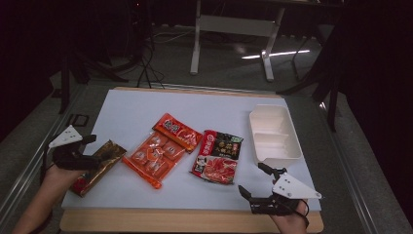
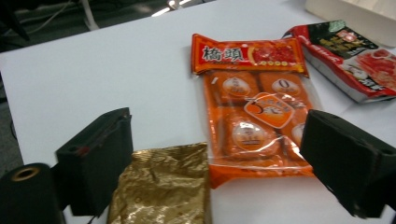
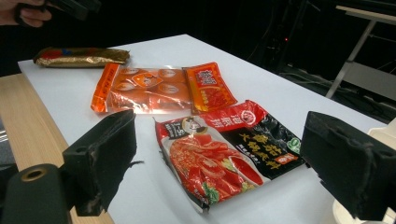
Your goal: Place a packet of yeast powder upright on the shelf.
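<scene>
1. At the lower left of the high view, the left gripper (image 1: 90, 148) is held over the near end of a crinkled gold foil packet (image 1: 100, 165), which lies slanted at the table's left edge. In the left gripper view its 2 black jaws are seen set apart, with the gold packet's end (image 2: 163, 184) between them at the bottom centre and untouched by either pad.
2. Just right of the gold packet, a clear orange plastic pack of round snacks (image 1: 160, 146) is laid diagonally on the pale blue table (image 1: 195, 105).
3. Right of centre, a red and black printed sauce pouch (image 1: 216, 156) is laid flat, close to the orange pack but apart from it.
4. At the upper right of the table, a white 2-compartment plastic tray (image 1: 292, 144) is seen.
5. At the lower right, the right gripper (image 1: 255, 180) is held with its jaws wide apart and nothing between them; the red pouch (image 3: 219, 149) is seen beyond them in the right gripper view.
</scene>
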Demonstrator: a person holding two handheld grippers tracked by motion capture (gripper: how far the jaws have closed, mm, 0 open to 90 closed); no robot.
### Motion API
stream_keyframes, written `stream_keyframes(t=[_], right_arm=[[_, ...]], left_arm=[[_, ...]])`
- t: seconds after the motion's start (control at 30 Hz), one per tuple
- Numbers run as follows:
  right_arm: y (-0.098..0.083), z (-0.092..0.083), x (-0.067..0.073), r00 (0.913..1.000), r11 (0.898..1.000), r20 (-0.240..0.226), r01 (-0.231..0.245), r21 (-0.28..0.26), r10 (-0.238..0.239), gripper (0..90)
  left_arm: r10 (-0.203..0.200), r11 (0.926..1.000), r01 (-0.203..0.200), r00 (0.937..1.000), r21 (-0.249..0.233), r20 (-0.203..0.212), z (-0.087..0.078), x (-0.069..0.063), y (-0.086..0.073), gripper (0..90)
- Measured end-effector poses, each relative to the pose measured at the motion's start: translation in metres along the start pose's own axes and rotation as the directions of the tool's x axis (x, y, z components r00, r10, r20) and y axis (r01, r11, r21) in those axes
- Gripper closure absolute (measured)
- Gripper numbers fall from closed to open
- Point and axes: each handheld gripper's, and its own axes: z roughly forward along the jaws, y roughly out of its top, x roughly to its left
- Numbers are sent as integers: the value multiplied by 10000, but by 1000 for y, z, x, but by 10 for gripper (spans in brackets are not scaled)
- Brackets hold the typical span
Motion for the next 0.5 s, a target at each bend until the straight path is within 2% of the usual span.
stream_keyframes(t=[0.13,0.17,0.37,0.5], right_arm=[[0,-1,0,10000,10000,44,18,-79,-18,107],[0,-1,0,10000,10000,41,4,-56,-4,107],[-1,-1,0,10000,10000,99,16,-57,-15,126],[-1,0,0,9999,10000,79,85,1,-85,127]], left_arm=[[-296,9993,301,9993,208,-212,8,12,-3,146],[-383,9982,398,9987,452,-328,13,18,-4,149],[-659,9923,725,9955,1001,-676,27,31,-5,178],[-635,9866,768,9935,1441,-947,37,38,-6,190]])
